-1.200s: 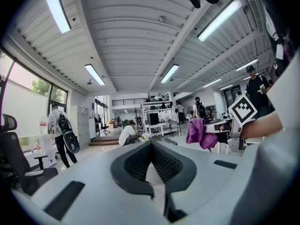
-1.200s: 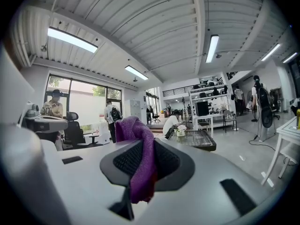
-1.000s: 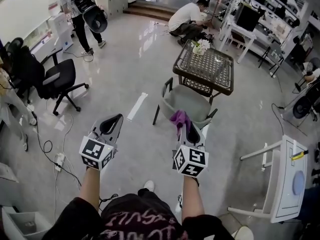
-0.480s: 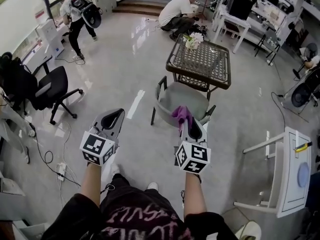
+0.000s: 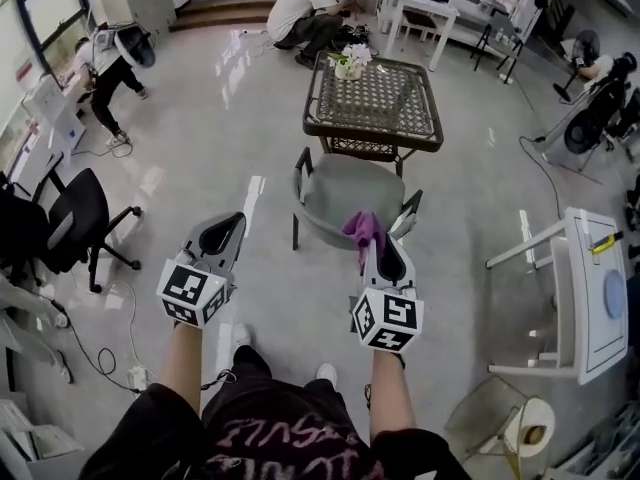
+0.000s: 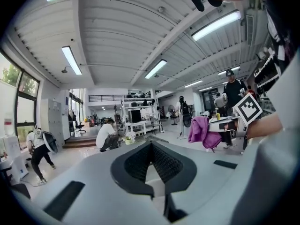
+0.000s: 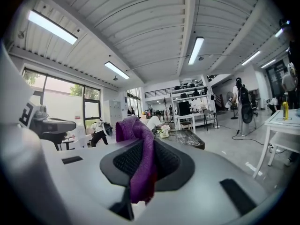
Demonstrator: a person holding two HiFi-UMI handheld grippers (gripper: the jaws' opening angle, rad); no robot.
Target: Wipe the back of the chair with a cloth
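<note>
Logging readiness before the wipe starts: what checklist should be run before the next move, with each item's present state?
1. Cloth clamped in right gripper: ok, jaws shut on it.
2. Left gripper free: ok, jaws together, nothing between.
3. Chair in view ahead: ok, standing in front of the wicker table.
4. Cloth on chair back: not ok, the right gripper view shows it in open air.
5. Where the chair back needs wiping: cannot tell.

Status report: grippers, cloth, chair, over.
Right gripper shut on purple cloth; left gripper shut, empty. Chair just ahead, cloth not yet on its back. Nothing seen in the way.
</note>
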